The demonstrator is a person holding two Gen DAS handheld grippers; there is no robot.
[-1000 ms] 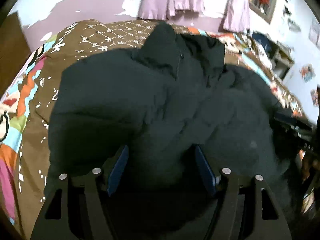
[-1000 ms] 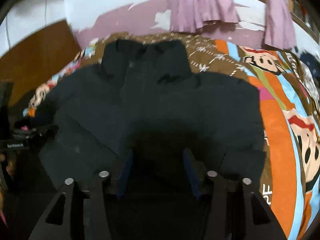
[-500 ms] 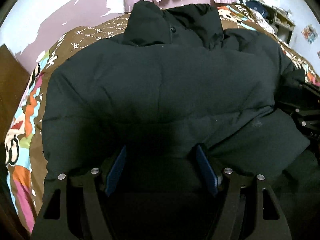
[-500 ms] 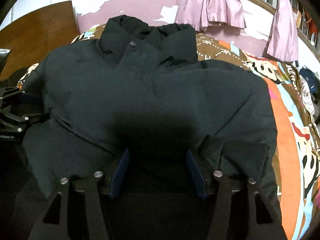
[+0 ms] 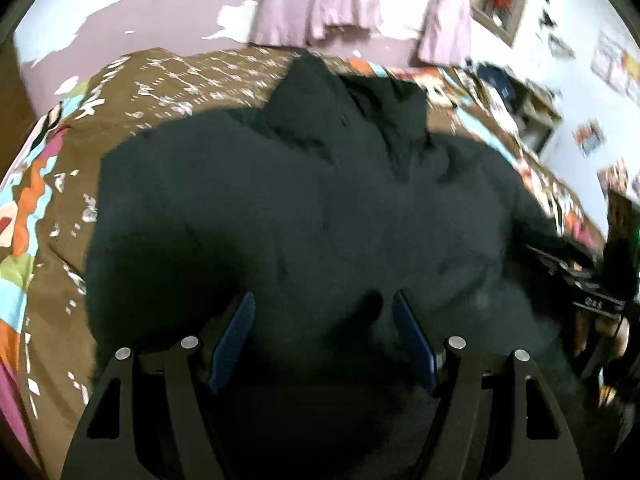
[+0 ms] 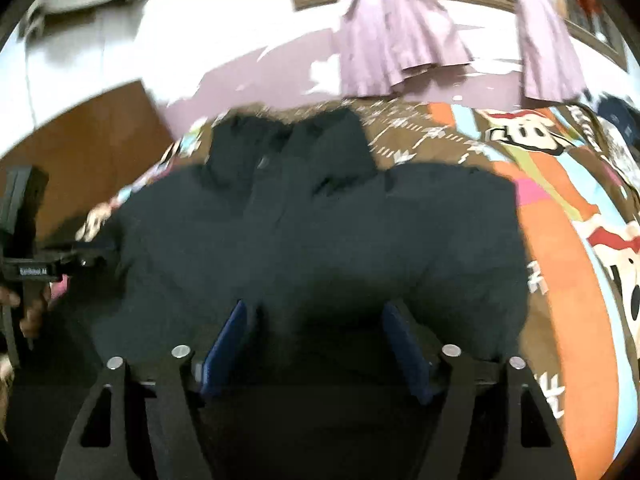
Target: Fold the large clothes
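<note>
While dark jacket (image 5: 320,208) lies on bed (image 5: 52,280), left tongs (image 5: 322,340) spread, right tongs (image 6: 316,344) just widened, jacket between.

Puffy matt black jacket (image 5: 320,208); printed cloth bedspread (image 6: 560,208); wooden headboard (image 6: 88,136).

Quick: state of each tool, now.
Left tool: fingers spread wide, dark jacket bunched between them; a grip cannot be told.
Right tool: jaws just opening, wide over the jacket, pads clear of it.
</note>
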